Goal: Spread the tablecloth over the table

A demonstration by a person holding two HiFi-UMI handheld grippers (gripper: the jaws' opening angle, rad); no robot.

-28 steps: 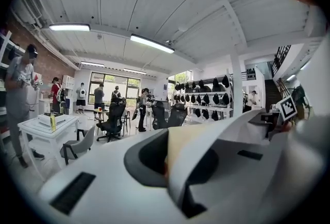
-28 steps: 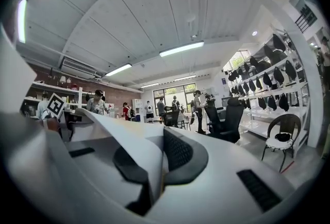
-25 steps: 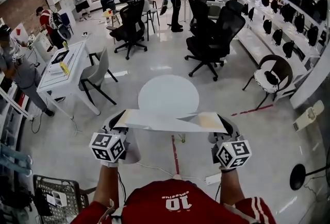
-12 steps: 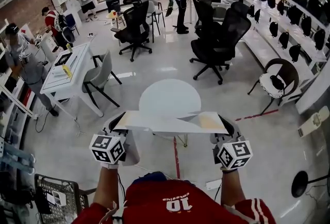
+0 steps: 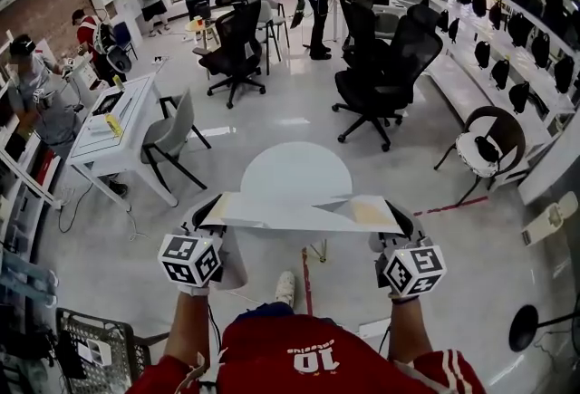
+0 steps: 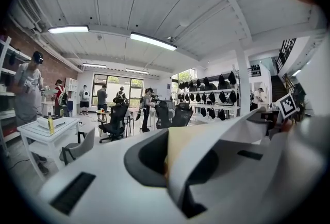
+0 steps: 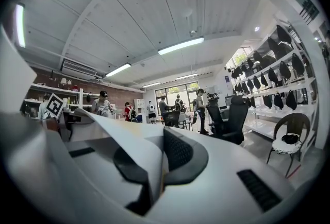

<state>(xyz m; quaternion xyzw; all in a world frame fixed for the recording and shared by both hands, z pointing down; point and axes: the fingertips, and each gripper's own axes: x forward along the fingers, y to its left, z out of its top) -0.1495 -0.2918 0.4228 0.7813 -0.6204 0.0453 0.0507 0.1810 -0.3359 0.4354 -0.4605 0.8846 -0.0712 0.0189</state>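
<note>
A folded white tablecloth [image 5: 299, 213] with a tan corner hangs stretched flat between my two grippers, above the floor. The left gripper [image 5: 210, 213] is shut on its left end and the right gripper [image 5: 397, 222] is shut on its right end. In the left gripper view the cloth [image 6: 206, 140] runs out of the closed jaws toward the right. In the right gripper view the cloth [image 7: 124, 138] leaves the closed jaws toward the left. The round white table [image 5: 295, 171] stands just beyond the cloth, its near edge hidden by it.
Black office chairs [image 5: 376, 66] stand behind the table. On the left are a white desk [image 5: 109, 125] and a grey chair [image 5: 172, 134]. A wire basket [image 5: 95, 347] sits at lower left and a round chair [image 5: 480, 143] at right. Several people stand at the back.
The whole view has shifted a little toward the round table, and a shoe now shows on the floor below the cloth. Both grippers still hold the cloth stretched as before.
</note>
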